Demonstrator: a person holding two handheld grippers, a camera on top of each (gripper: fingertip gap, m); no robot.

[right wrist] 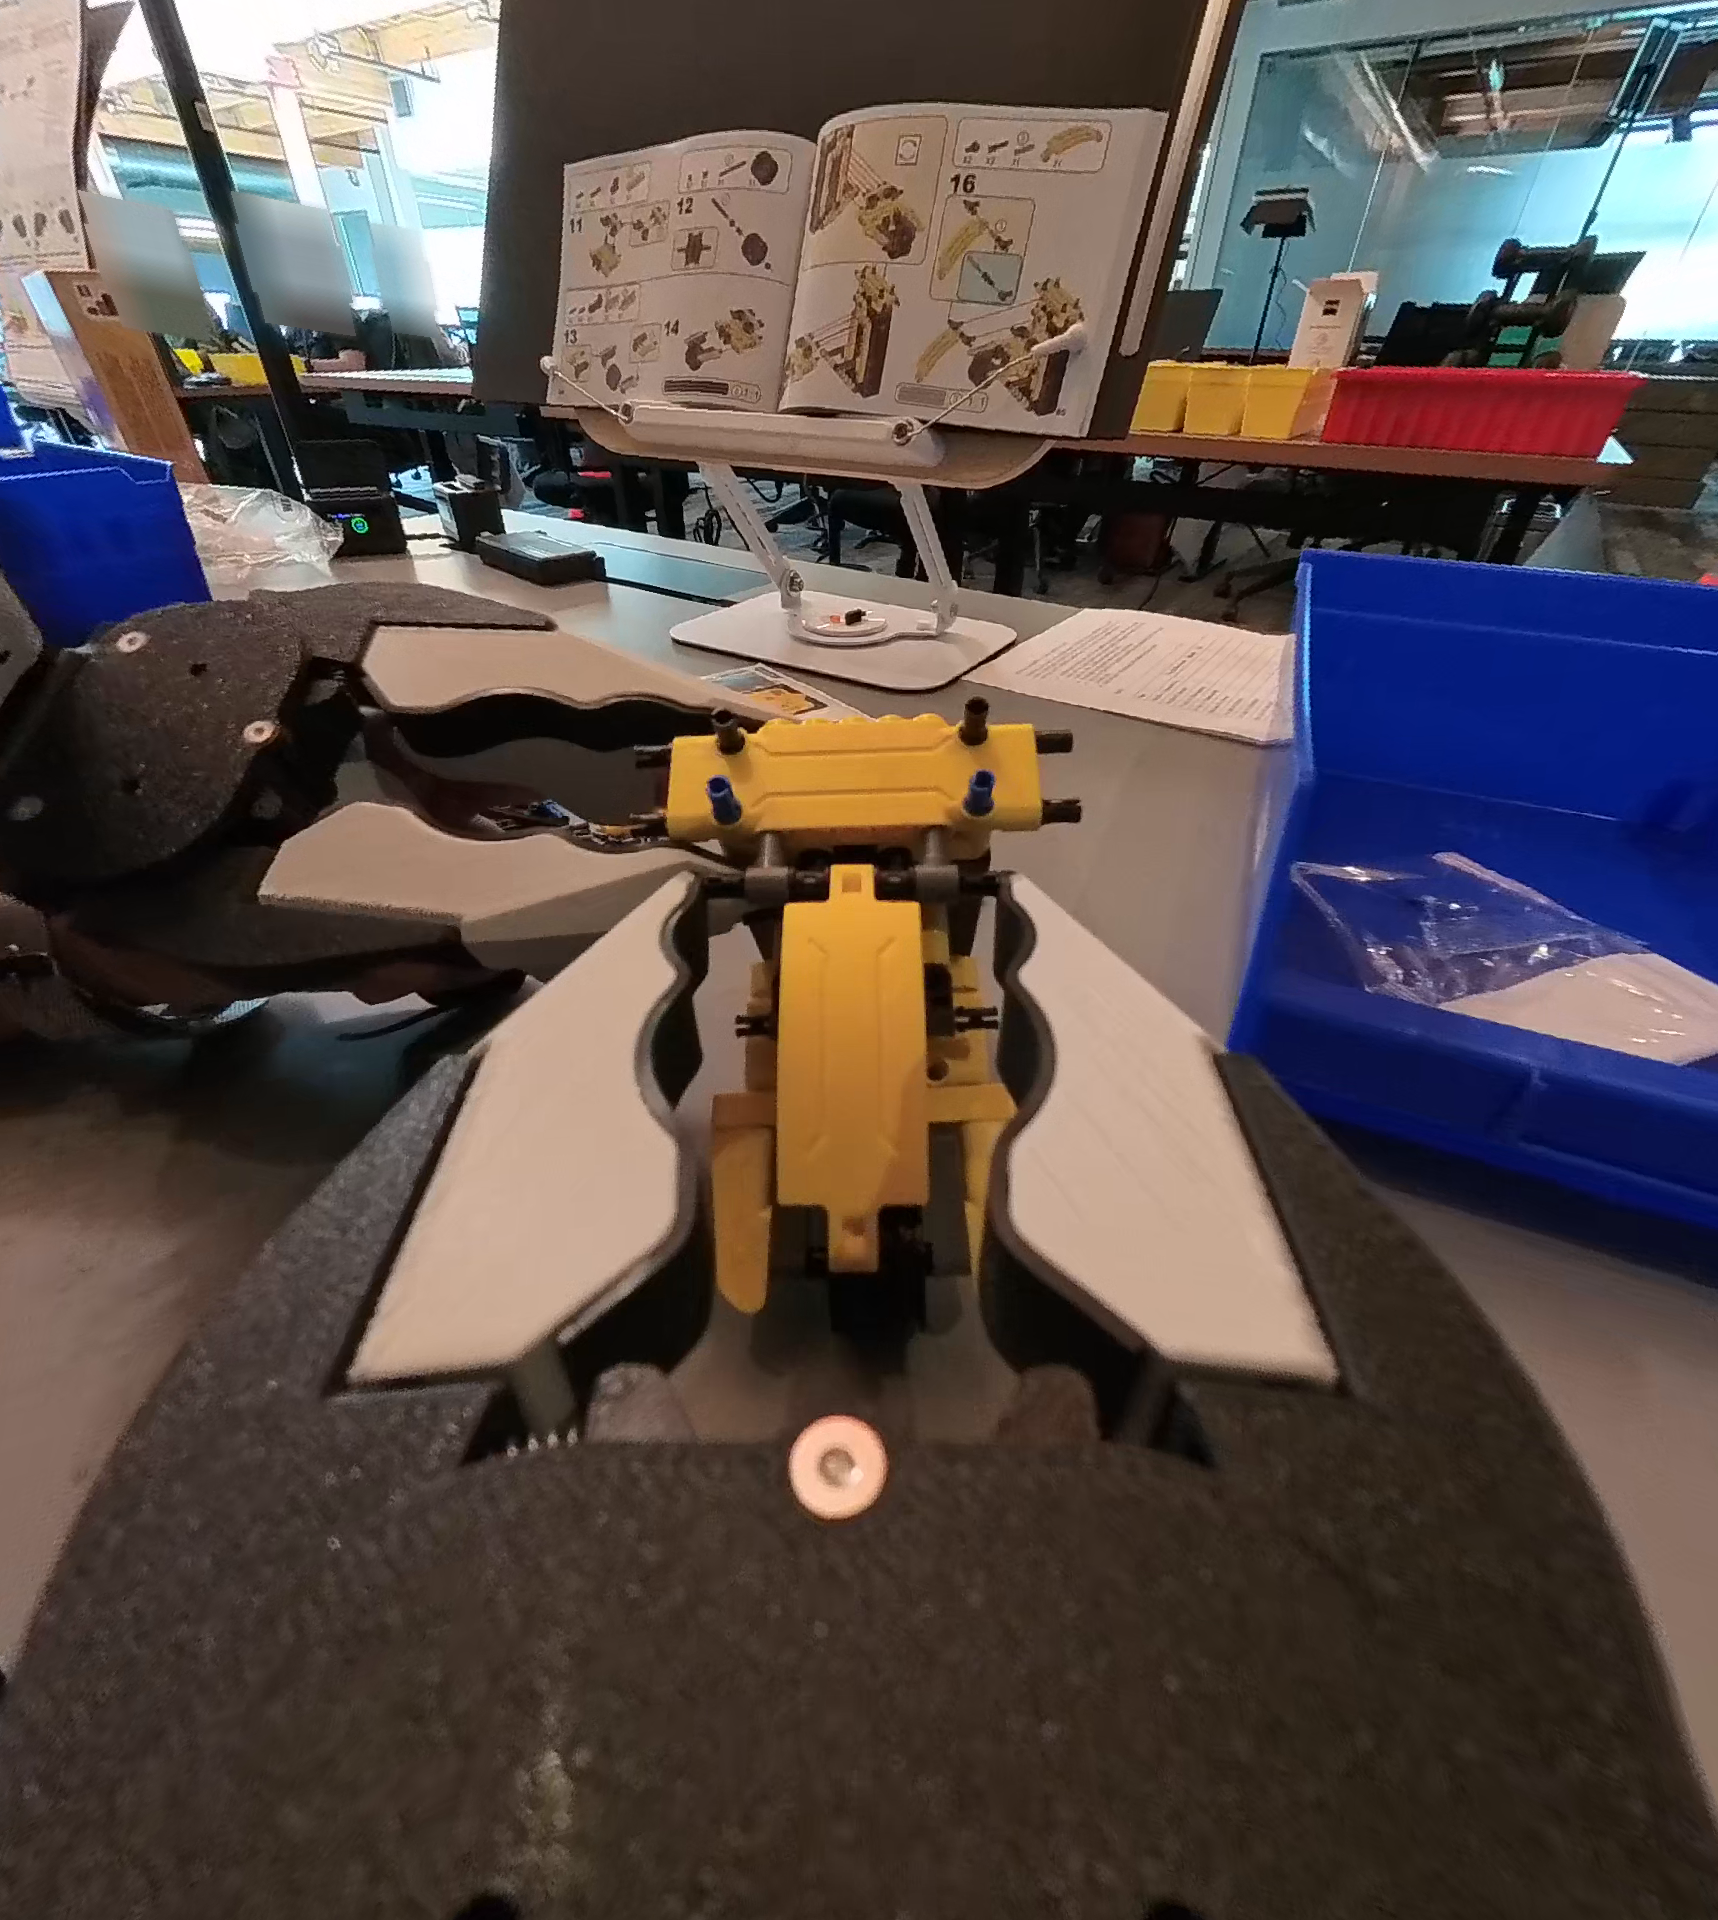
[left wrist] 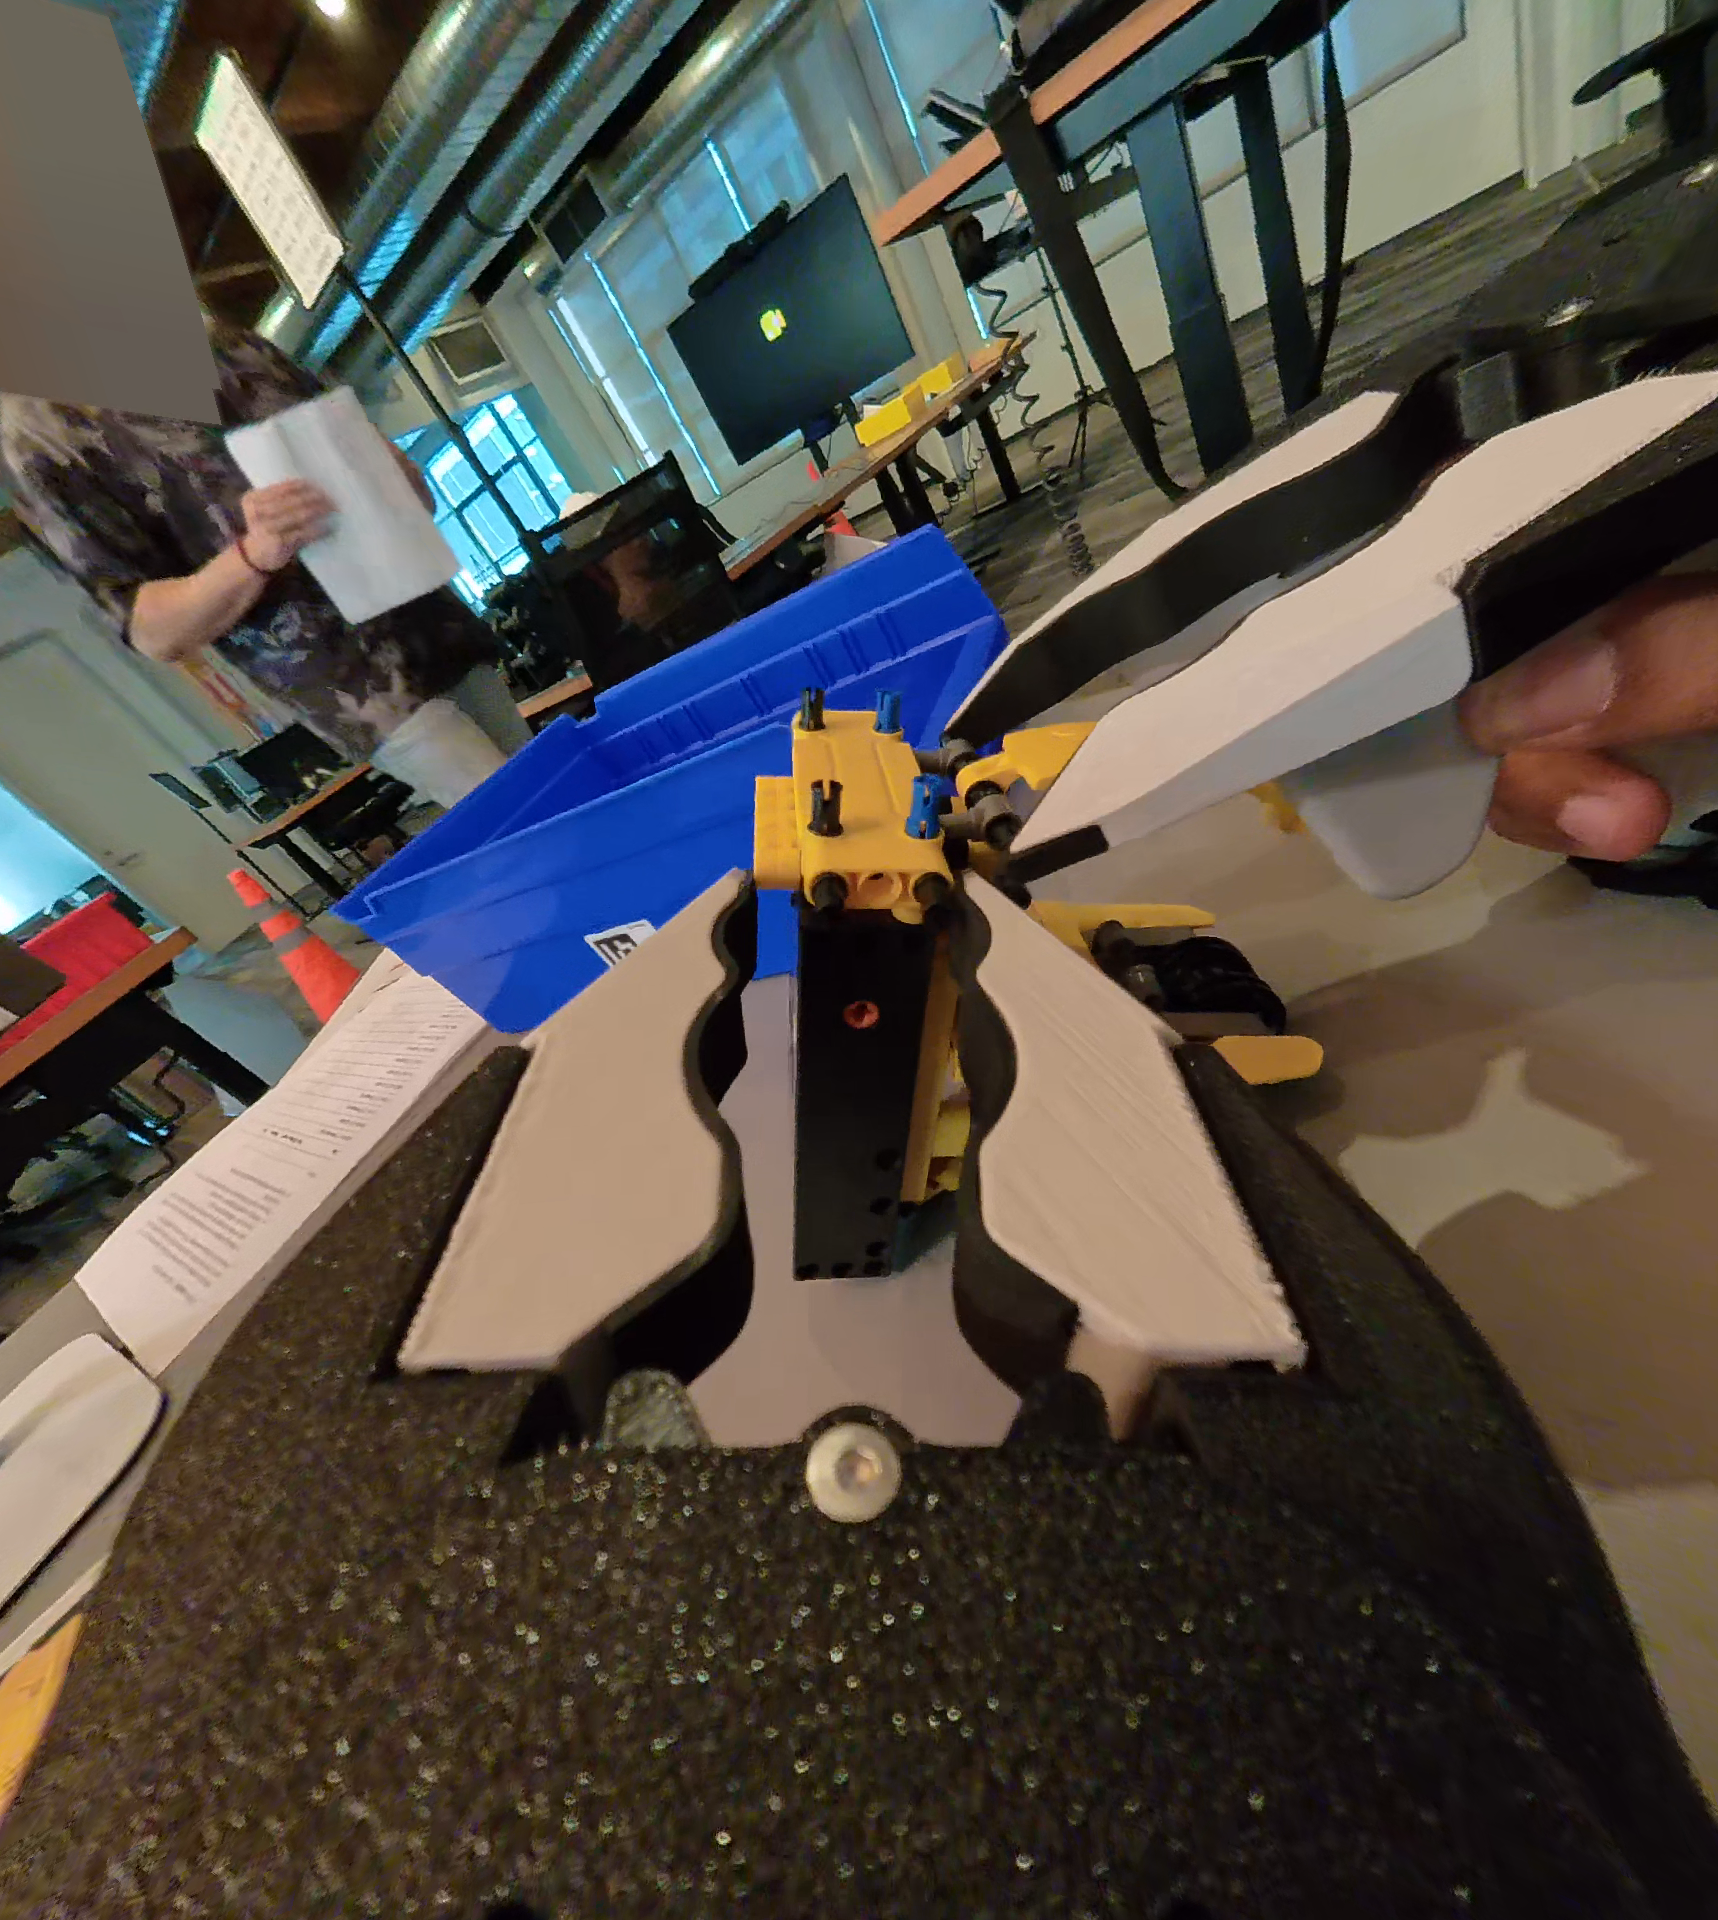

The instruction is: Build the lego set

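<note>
- The left gripper, with pale grey fingers on a black speckled body, has its jaws closed in on the black beam end of a yellow-and-black toy brick model. Its fingertips flank the model's yellow block studded with black and blue pins.
- The right gripper, of the same build, has its jaws drawn in around the model's curved yellow panel, with the fingers close against both sides. Blur makes firm contact hard to confirm, though it looks like a grip.
- The model sits between the two grippers, just above the pale grey tabletop. From the left wrist view, the right gripper comes in from the right, held by a person's hand.
- A blue plastic bin stands on the table just beside the right gripper and holds a clear plastic bag.
- An open instruction booklet rests on a white stand beyond the model.
- Printed white sheets lie to the left of the left gripper.
</note>
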